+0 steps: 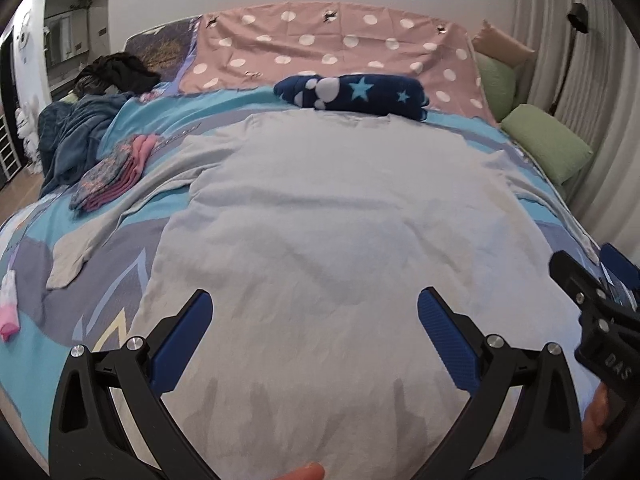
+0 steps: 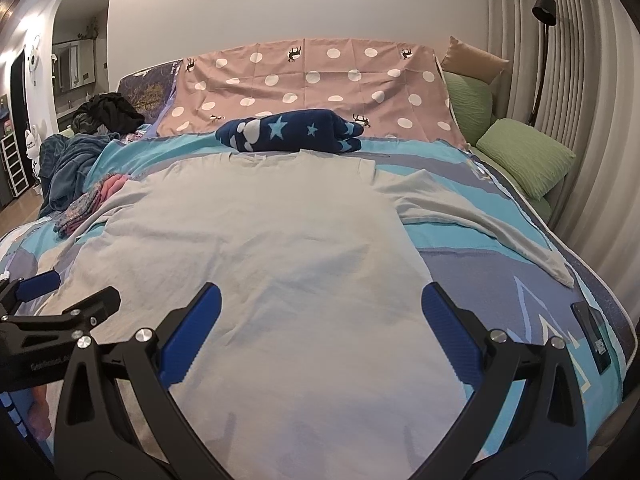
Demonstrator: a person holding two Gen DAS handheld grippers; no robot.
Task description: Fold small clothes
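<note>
Pale grey cotton long-sleeved shirt [image 2: 256,240] lies flat, unfolded, on the blue patterned bedspread [image 2: 480,280], collar far; left gripper [image 1: 314,340] and right gripper [image 2: 320,336] hover above its hem, jaws wide, empty. Folding looks unstarted; next, each should likely pinch a hem corner or sleeve.

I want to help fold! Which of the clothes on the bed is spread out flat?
The pale grey T-shirt, with sleeves out, right ahead of both grippers. The navy star fleece is bundled, and the pink floral clothes are already stacked.

Ahead of the grippers lies a matt, lightly creased cloth shirt [image 2: 260,248]; beyond it, a fleecy blanket [image 2: 292,130]. Finger pads [image 1: 448,340] are ribbed blue plastic.
</note>
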